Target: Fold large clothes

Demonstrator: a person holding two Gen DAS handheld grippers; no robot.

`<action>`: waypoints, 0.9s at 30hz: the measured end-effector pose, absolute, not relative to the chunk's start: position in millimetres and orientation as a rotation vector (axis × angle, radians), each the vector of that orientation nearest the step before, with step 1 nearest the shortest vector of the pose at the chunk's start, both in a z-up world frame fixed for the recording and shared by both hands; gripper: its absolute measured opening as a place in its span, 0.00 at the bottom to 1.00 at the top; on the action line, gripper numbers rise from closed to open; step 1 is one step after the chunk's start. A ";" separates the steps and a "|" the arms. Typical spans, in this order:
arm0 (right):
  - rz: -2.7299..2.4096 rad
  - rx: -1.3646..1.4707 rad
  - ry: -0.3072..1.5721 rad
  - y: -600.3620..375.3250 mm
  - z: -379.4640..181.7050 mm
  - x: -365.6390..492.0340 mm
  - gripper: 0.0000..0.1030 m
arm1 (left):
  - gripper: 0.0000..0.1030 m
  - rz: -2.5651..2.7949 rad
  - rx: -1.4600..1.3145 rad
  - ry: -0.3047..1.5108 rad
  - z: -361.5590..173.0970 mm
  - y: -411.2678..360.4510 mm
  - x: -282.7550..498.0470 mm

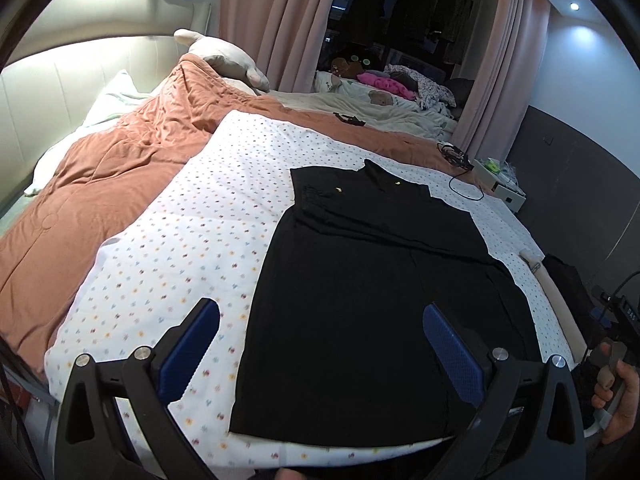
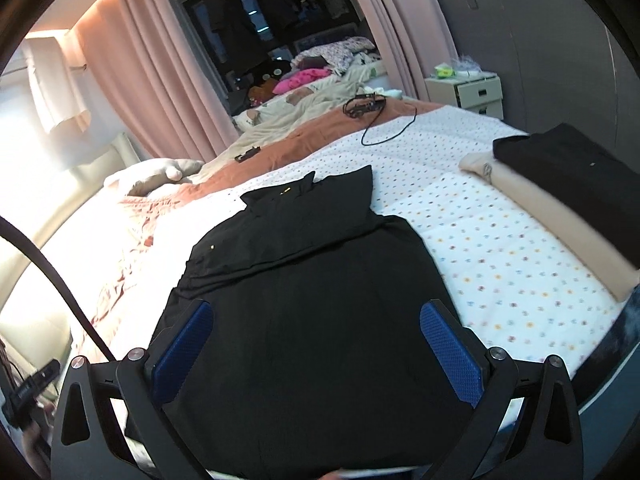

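Note:
A large black garment (image 1: 372, 280) with small gold buttons lies flat on the white dotted sheet (image 1: 192, 240), its sides folded in and its collar end far from me. My left gripper (image 1: 320, 344) hovers open over the garment's near left edge, nothing between its blue pads (image 1: 192, 348). In the right wrist view the same black garment (image 2: 304, 300) fills the middle, and my right gripper (image 2: 316, 344) stands wide open above its near part, holding nothing.
An orange quilt (image 1: 100, 184) and pillows (image 1: 224, 56) lie at the far left of the bed. Folded black (image 2: 580, 172) and beige clothes (image 2: 560, 216) are stacked at the right edge. A black cable (image 2: 384, 124) lies near a white bedside cabinet (image 2: 468, 92). A hand (image 1: 616, 404) grips the other tool.

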State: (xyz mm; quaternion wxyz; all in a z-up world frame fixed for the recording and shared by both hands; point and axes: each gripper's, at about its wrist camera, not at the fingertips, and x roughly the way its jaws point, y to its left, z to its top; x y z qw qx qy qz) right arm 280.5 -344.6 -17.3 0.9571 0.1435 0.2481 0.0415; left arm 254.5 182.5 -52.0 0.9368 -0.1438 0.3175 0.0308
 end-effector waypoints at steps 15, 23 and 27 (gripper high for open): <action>0.025 0.192 0.576 -387.8 -41.1 197.1 1.00 | 0.97 0.069 -0.365 0.637 -88.7 201.9 186.1; 0.039 0.283 0.618 -423.6 -69.1 178.6 1.00 | 0.90 0.065 -0.400 0.671 -124.2 205.6 171.8; 0.074 0.395 0.629 -439.1 -90.9 186.5 0.99 | 0.79 0.065 -0.415 0.715 -145.2 206.3 175.8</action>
